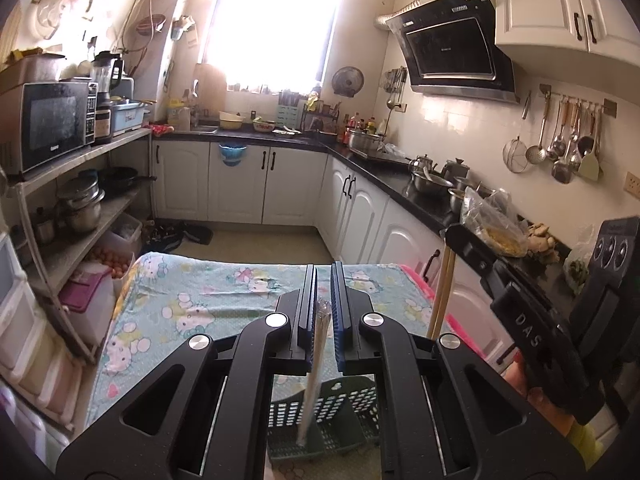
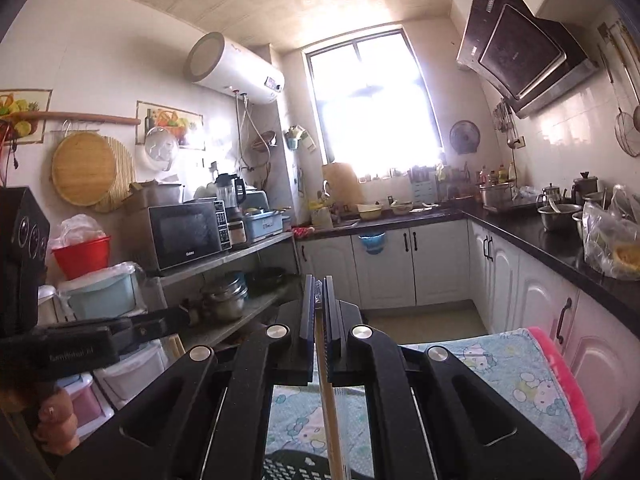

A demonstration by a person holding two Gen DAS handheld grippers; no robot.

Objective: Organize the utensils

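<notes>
Where the left gripper (image 1: 324, 280) clamps, wrapped chopsticks (image 1: 314, 368) hang.

Left black two-finger gripper (image 1: 323, 276): jaws clamped, lower centre. Right black two-finger gripper (image 2: 319, 286): jaws clamped, lower centre.

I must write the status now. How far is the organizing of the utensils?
Nothing looks finished yet. In hand: the left claw is shut on wrapped chopsticks, whose lower end reaches into the green basket; the right claw is shut on wooden chopsticks above it. Left: release both into the basket.
</notes>
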